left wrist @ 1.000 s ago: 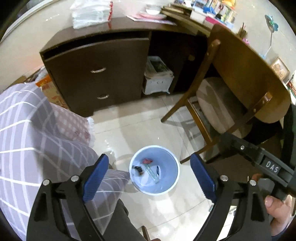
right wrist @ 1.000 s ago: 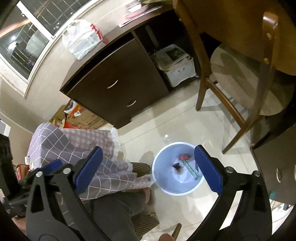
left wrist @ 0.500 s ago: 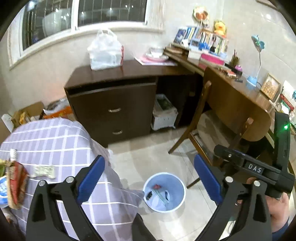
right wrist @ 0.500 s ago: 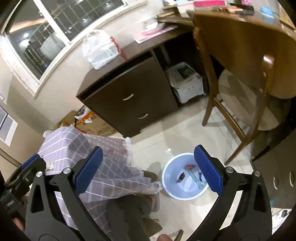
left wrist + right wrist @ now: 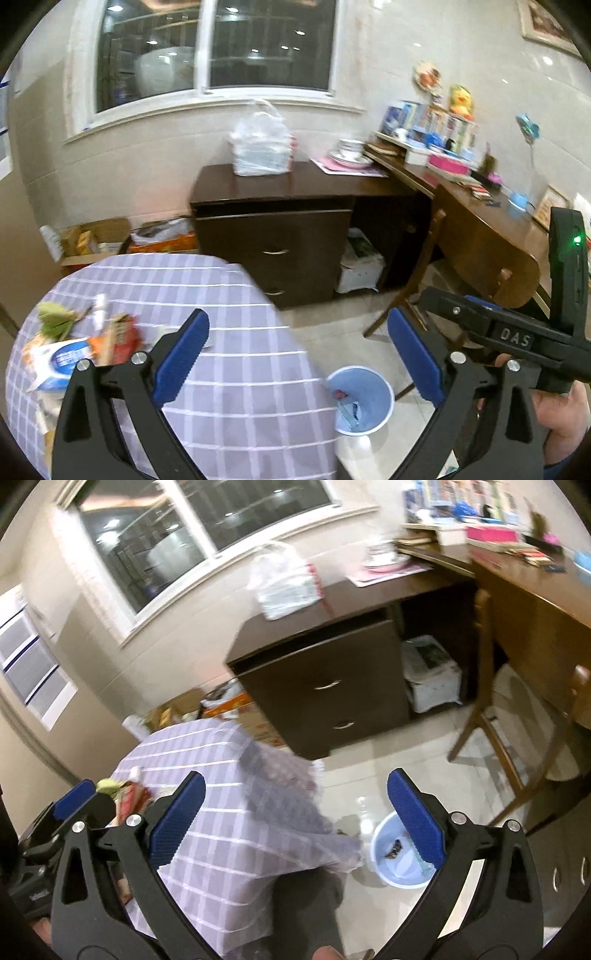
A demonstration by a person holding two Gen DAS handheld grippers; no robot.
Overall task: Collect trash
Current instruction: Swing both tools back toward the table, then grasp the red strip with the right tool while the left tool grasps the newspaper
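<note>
A light blue waste bin [image 5: 361,400] stands on the tiled floor beside the table and holds a few scraps; it also shows in the right wrist view [image 5: 397,856]. Wrappers and packets of trash [image 5: 74,345] lie on the purple checked tablecloth [image 5: 229,354] at the left; they show small in the right wrist view [image 5: 127,794]. My left gripper [image 5: 297,356] is open and empty above the table's edge. My right gripper [image 5: 295,819] is open and empty, held higher over the table and floor.
A dark drawer cabinet [image 5: 280,240] with a white plastic bag [image 5: 262,146] on top stands against the wall. A wooden chair [image 5: 476,266] and cluttered desk [image 5: 480,192] are at the right. Cardboard boxes [image 5: 110,236] sit behind the table.
Both grippers have risen and tilted up from looking down at the bin. The table top with its trash has come into view at the left. Both stay open.
</note>
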